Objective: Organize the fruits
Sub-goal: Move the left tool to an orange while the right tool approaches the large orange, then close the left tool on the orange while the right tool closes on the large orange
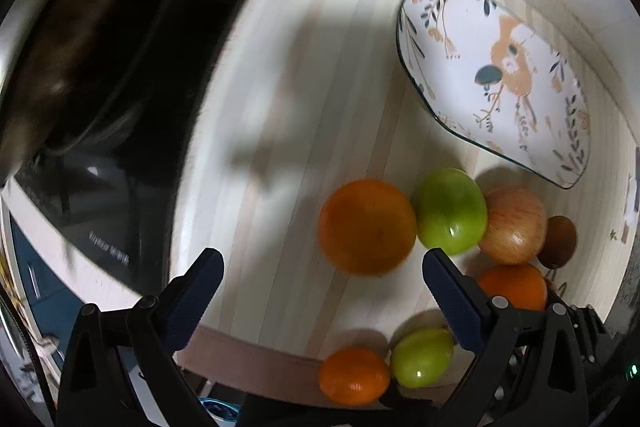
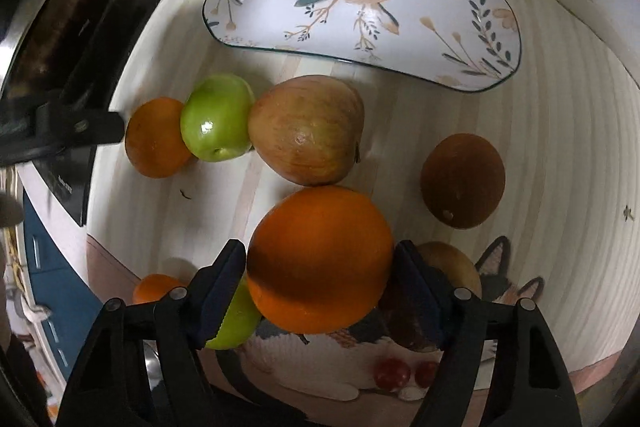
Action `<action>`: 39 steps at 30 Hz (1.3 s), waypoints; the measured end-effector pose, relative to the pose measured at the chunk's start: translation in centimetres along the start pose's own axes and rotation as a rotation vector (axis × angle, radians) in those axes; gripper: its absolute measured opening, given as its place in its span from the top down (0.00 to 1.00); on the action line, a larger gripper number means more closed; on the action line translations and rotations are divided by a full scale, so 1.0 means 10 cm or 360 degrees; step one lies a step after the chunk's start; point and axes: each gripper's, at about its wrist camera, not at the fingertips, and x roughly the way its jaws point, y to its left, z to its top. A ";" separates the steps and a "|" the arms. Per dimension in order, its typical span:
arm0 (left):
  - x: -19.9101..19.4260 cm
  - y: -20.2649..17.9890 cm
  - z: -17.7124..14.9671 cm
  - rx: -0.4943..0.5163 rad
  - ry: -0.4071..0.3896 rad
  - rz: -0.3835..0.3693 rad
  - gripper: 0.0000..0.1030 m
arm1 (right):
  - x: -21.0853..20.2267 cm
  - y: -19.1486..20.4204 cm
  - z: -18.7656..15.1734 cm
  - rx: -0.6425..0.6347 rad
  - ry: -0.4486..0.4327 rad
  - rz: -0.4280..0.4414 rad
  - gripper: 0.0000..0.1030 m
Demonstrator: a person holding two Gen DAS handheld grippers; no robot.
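Observation:
My right gripper point(image 2: 320, 263) is shut on a large orange point(image 2: 320, 259), held above the wooden counter. Beyond it lie a red-yellow apple point(image 2: 308, 129), a green apple point(image 2: 216, 117), a smaller orange point(image 2: 158, 139) and a brown fruit point(image 2: 462, 181). The flowered plate point(image 2: 460, 39) lies empty at the back. My left gripper point(image 1: 320, 267) is open and empty, hovering just short of an orange point(image 1: 366, 225) with a green apple point(image 1: 450, 211) and the red-yellow apple point(image 1: 514, 225) to its right. The plate point(image 1: 460, 39) shows at the upper right.
A dark stovetop with a pan point(image 1: 100, 75) borders the counter on the left. Near the front edge lie another orange point(image 1: 354, 375) and green apple point(image 1: 422, 357). A cat-pattern mat point(image 2: 500, 279) with small red fruits point(image 2: 394, 373) lies at the front right.

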 end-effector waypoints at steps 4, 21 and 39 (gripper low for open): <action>0.17 -0.06 0.04 0.0064 0.0048 -0.0043 0.17 | 0.00 -0.04 0.03 0.0000 0.0046 0.0036 0.23; 0.08 -0.27 -0.07 0.0211 -0.0103 -0.0133 0.36 | 0.10 0.12 0.10 -0.0094 0.0121 -0.0123 0.21; 0.24 -0.17 -0.17 0.0201 -0.0013 -0.0183 0.38 | 0.16 0.30 0.08 -0.0040 0.0119 0.0037 0.21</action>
